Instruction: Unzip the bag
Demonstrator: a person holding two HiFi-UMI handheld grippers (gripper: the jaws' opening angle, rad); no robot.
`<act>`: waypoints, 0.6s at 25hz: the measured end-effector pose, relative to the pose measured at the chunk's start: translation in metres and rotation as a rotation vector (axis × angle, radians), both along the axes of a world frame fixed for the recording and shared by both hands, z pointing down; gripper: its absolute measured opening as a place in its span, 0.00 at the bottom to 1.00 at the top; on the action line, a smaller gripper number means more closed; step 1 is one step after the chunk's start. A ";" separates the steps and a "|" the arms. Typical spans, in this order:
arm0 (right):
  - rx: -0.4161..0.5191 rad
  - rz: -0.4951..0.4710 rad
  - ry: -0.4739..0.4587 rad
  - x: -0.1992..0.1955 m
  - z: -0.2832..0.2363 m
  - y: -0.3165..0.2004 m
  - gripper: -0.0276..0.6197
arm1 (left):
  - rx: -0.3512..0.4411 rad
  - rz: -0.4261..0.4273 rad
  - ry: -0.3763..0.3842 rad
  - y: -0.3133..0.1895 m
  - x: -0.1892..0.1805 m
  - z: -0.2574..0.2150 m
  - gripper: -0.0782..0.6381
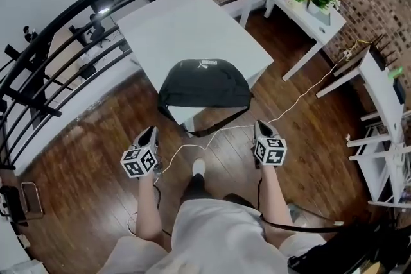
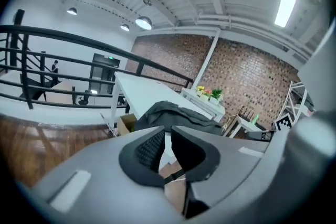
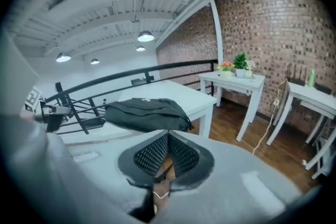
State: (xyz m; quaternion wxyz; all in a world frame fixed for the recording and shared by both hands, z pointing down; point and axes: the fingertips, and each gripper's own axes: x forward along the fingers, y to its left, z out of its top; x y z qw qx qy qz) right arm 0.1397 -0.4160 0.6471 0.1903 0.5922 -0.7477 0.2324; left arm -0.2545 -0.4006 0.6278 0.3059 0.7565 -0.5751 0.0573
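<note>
Seen from above, the black soft fabric bag [image 1: 204, 83] lies at the near edge of the white rectangular table [image 1: 192, 16], its black strap [image 1: 215, 127] dangling off. Both tools are held short of it.

The left gripper [image 2: 167, 134] shows jaws slightly apart and empty, best used to pin the fabric.

The right gripper [image 3: 168, 136] shows jaws together and empty (they must part for the zip pull, unseen here).

A white cable [image 1: 302, 95] trails across the floor.

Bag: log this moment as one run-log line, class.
bag: on table edge | left tool: open, empty | right tool: shut, empty | contact: none
</note>
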 end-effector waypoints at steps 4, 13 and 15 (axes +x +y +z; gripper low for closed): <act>0.226 -0.154 -0.057 -0.023 -0.073 0.062 0.03 | 0.209 0.020 0.032 0.066 0.058 -0.073 0.13; 0.497 -0.258 -0.246 -0.001 -0.233 0.250 0.03 | 0.582 0.109 -0.155 0.256 0.222 -0.235 0.13; 0.539 -0.291 -0.225 -0.005 -0.260 0.276 0.03 | 0.628 0.100 -0.194 0.280 0.233 -0.262 0.13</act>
